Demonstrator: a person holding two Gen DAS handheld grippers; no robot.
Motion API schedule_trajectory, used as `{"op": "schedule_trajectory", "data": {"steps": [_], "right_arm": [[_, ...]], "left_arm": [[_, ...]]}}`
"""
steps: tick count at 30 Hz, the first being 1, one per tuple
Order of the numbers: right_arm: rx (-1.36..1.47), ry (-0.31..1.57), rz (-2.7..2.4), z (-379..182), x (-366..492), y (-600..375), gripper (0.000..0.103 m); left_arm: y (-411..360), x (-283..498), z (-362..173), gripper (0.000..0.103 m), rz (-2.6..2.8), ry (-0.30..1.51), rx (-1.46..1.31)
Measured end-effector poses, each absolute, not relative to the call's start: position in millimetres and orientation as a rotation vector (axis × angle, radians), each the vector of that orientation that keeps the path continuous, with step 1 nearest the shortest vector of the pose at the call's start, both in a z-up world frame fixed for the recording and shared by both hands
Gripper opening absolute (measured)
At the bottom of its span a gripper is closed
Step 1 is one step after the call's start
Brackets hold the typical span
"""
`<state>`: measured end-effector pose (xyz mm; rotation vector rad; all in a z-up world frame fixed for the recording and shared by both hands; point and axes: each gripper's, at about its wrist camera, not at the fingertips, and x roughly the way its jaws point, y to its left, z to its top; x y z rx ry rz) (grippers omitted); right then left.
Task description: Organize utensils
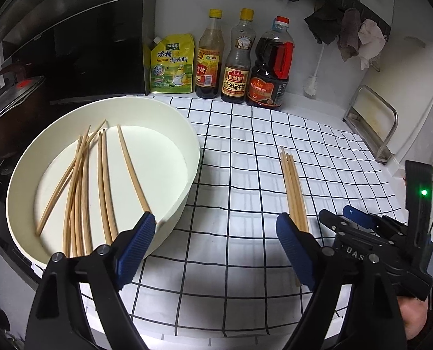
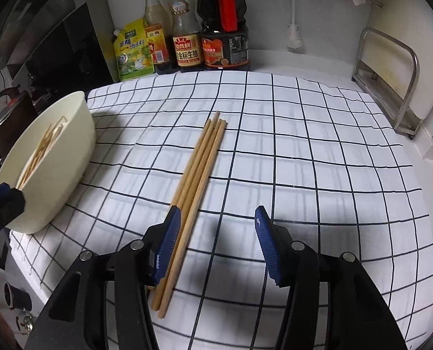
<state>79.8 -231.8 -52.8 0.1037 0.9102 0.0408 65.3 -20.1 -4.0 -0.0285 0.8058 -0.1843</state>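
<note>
A cream round basin [image 1: 170, 204] at the left holds several loose wooden chopsticks [image 1: 79, 180]; it also shows in the right wrist view [image 2: 65, 169]. A neat bunch of several chopsticks [image 2: 199, 180] lies on the checked cloth, seen too in the left wrist view [image 1: 293, 186]. My left gripper [image 1: 216, 233] is open and empty, between the basin's near rim and the bunch. My right gripper [image 2: 216, 227] is open and empty, low over the near ends of the bunch, which lie by its left finger [image 2: 167, 242]. The right gripper also shows in the left wrist view [image 1: 347, 218].
A white cloth with a black grid [image 2: 304, 151] covers the counter. A yellow seasoning pouch [image 1: 172, 64] and three sauce bottles [image 1: 237, 58] stand along the back wall. A metal rack [image 2: 391, 87] stands at the right. A pot with a lid [image 1: 9, 108] sits at the far left.
</note>
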Motion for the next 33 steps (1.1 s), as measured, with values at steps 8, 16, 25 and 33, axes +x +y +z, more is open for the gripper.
{"op": "schedule_trajectory", "data": {"steps": [8, 16, 25, 33], "right_arm": [[0.051, 0.942, 0.017, -68.2, 97.5, -223.4, 0.051], [0.015, 0.954, -0.009, -72.0, 105.0, -220.2, 0.051], [-0.02, 0.969, 0.001, -73.2, 105.5, -216.9, 0.051], [0.003, 0.984, -0.01, -79.1, 100.5, -228.8, 0.051]], "left_arm": [[-26.2, 72.7, -9.5, 0.086, -0.183, 0.806, -0.031], [-29.8, 70.8, -7.5, 0.087, -0.199, 0.784, -0.028], [-35.8, 68.2, -6.2, 0.087, -0.218, 0.784, -0.023], [-49.4, 66.6, -10.9, 0.087, -0.253, 0.803, -0.022]]}}
